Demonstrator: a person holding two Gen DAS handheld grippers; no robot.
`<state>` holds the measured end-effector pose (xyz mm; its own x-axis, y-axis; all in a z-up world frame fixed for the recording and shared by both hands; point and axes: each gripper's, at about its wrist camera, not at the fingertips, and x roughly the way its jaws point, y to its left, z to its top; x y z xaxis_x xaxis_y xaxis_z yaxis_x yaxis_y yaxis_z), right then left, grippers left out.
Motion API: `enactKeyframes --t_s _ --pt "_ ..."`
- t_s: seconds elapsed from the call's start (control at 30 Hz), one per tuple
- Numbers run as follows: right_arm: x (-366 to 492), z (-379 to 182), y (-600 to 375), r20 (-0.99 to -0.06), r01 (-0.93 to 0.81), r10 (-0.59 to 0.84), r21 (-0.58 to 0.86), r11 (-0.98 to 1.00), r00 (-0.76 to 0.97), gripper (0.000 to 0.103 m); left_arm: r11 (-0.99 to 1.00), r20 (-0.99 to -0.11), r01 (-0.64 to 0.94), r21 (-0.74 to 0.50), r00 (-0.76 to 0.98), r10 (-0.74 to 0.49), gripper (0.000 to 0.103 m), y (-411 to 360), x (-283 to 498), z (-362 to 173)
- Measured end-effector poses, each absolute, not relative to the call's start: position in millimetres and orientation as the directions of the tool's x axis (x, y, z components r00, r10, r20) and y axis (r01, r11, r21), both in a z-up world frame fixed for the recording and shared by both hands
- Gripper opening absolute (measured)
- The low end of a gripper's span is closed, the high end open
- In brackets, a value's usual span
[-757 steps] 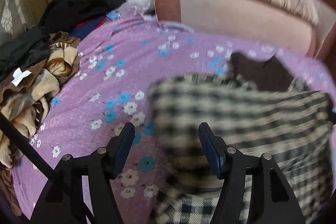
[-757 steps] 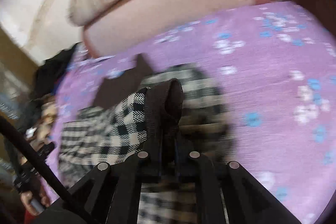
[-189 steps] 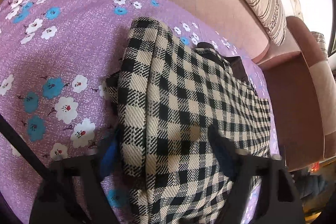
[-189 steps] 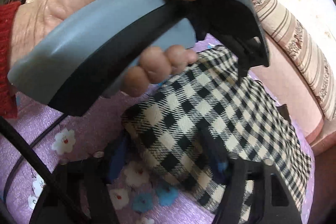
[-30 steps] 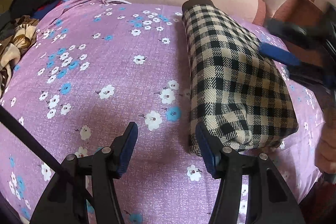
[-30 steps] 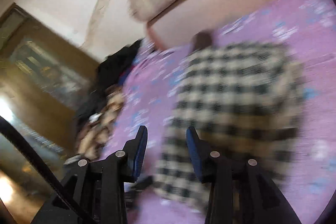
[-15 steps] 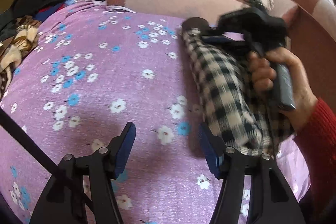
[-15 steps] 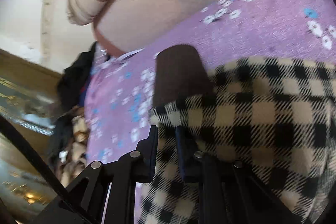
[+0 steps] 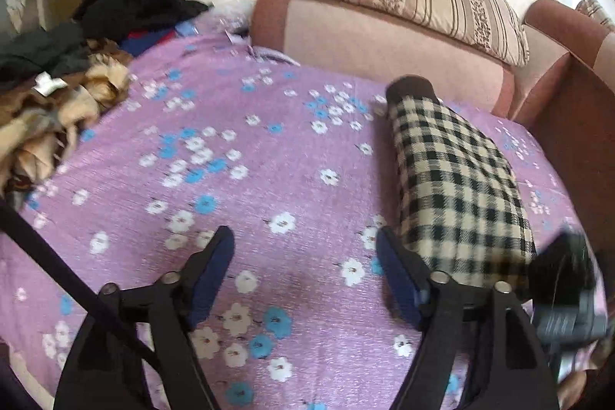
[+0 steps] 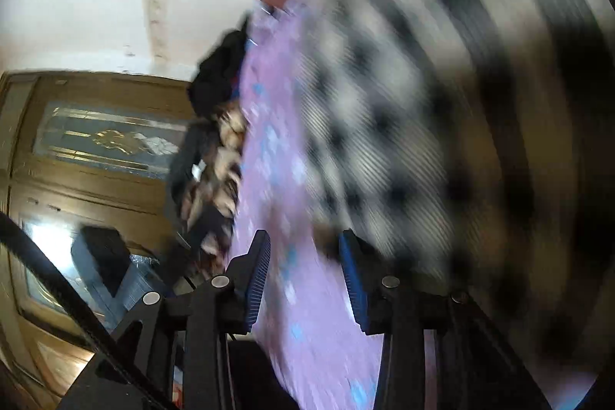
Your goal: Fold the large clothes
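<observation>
The left gripper (image 9: 303, 256) hangs above the flowered purple bedcover (image 9: 238, 179), its fingers wide and opening on nothing. The right gripper (image 10: 303, 256) is blurred, its fingers narrower, opening, empty. The folded checked garment (image 9: 453, 187) lies along the bed's right edge. A heap of clothes (image 9: 61, 91) sits at the far left corner.

No legible text, brand, number or sign was found in either view. A small white tag (image 9: 49, 82) was noted on the brown-and-cream patterned clothes heap (image 9: 57, 118); nothing could be read on it.
</observation>
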<state>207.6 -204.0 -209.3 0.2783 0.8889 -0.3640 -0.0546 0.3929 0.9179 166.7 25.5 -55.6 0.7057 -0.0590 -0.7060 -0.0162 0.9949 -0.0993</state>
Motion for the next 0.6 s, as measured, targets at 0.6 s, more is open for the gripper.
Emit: enactKeyframes --t_s 0.6 --pt "80 -137 -285 -0.69 0.063 0.169 0.298 0.952 0.704 0.06 0.993 -0.644 0.112 -0.043 0.757 -0.113 0.1 -47 45 -32"
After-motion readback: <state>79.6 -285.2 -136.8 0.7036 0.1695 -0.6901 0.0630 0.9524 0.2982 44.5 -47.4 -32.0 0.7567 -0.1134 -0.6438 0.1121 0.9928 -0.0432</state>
